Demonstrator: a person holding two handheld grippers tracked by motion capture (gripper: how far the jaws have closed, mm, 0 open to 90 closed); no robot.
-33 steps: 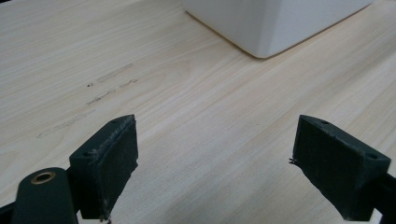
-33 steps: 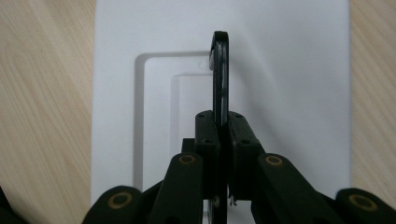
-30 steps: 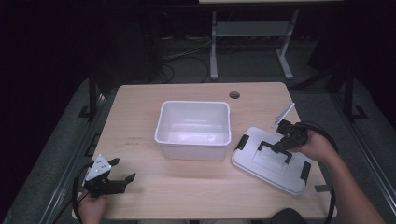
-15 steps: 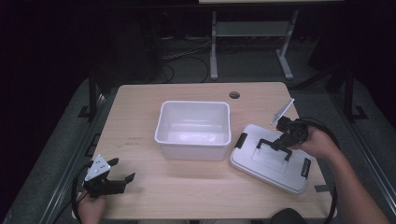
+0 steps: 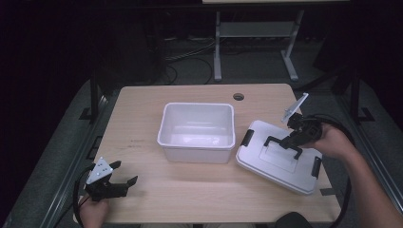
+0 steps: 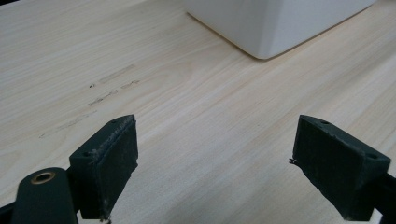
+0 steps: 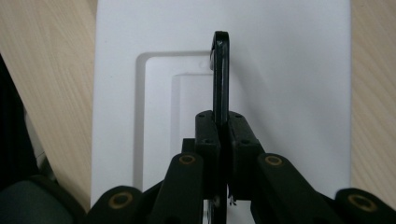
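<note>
Right claw (image 5: 291, 138) clamped on black handle (image 7: 220, 70) of white lid (image 5: 266, 166), lid on desk (image 5: 142, 109) right of open white bin (image 5: 198, 127). Left claw (image 5: 124, 183) wide, empty, near front-left corner. Grip made; lifting lid onto bin likely left.

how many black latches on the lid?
2. One latch sits on the lid's end nearest the white bin; the other latch is on the opposite end, toward the table's right edge. Others may be hidden behind the right gripper, shut on the handle.
</note>
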